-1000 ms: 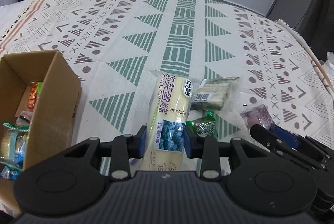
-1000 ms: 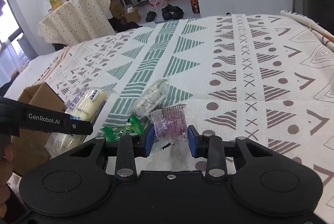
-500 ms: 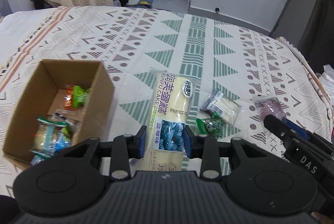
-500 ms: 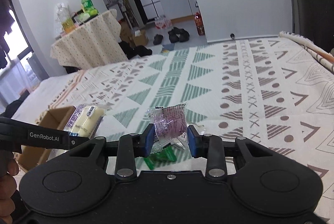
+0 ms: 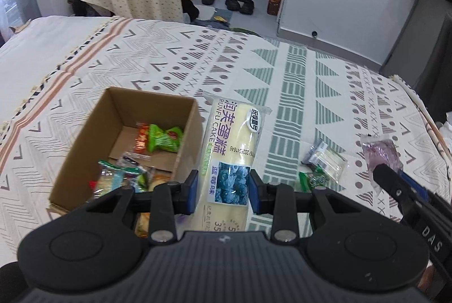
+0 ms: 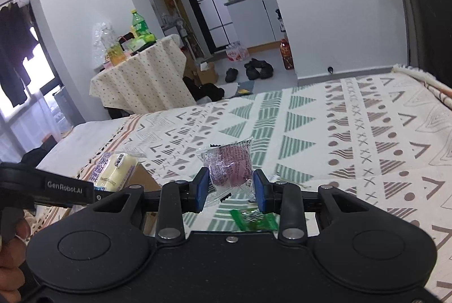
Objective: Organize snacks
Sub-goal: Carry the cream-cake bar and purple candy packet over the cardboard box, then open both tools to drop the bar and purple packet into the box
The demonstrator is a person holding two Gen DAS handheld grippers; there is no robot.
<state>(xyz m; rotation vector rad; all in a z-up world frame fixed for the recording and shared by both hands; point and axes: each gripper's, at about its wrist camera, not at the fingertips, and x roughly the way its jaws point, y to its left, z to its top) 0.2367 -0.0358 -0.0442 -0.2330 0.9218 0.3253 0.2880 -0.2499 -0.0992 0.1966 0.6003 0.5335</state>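
The near end of the long pale-yellow cake roll in its clear wrapper (image 5: 230,150) is hidden behind the black body of the left gripper (image 5: 222,188), so its last printed figures are cut short. The same body covers the near wall of the open brown cardboard box (image 5: 84,139) and part of the crinkled packets inside, whose labels are too small to read. In the right wrist view the small green foil packet (image 6: 254,219) is half hidden under the right gripper (image 6: 231,187), and only a corner of the box shows. The round purple snack in clear film (image 6: 229,168) has print too fine to read.
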